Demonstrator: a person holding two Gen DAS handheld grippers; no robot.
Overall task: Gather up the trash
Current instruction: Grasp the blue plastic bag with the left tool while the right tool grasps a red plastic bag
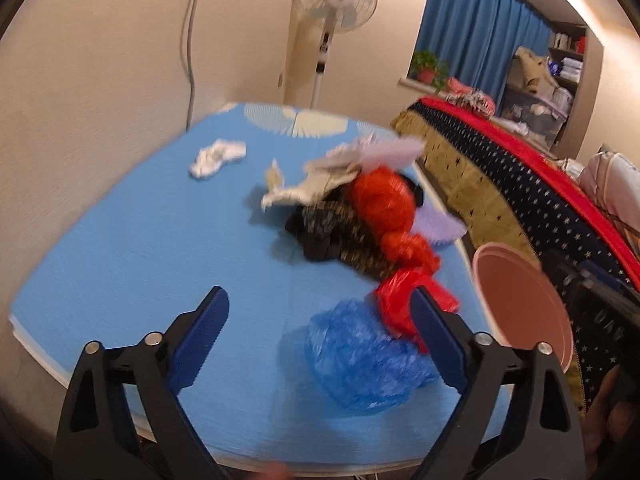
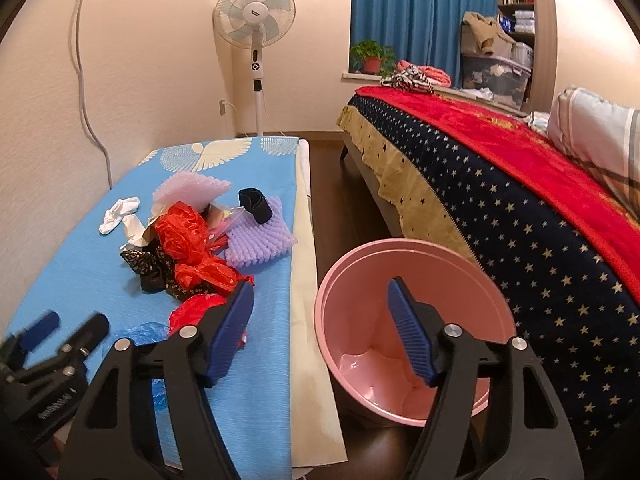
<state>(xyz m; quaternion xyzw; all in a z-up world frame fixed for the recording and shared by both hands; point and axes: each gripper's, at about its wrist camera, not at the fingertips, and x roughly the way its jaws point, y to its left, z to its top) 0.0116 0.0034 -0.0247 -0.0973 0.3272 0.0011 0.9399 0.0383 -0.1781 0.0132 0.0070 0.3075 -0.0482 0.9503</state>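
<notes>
Left gripper (image 1: 320,316) hangs wide open and empty, lined up over the blue bag (image 1: 360,360) for a grab. Right gripper (image 2: 320,316) gapes empty above the pink bin (image 2: 340,276). Trash pile (image 1: 352,216) sits at 12 o'clock.

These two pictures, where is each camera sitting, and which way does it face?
Left wrist view: rides on the left claw, facing down across the blue table at the blue bag; both open fingers show.
Right wrist view: rides on the right claw, facing the pink bin on the floor; its open fingers and the left claw show.
Both share the table, trash pile, bin, fan and bed.
</notes>
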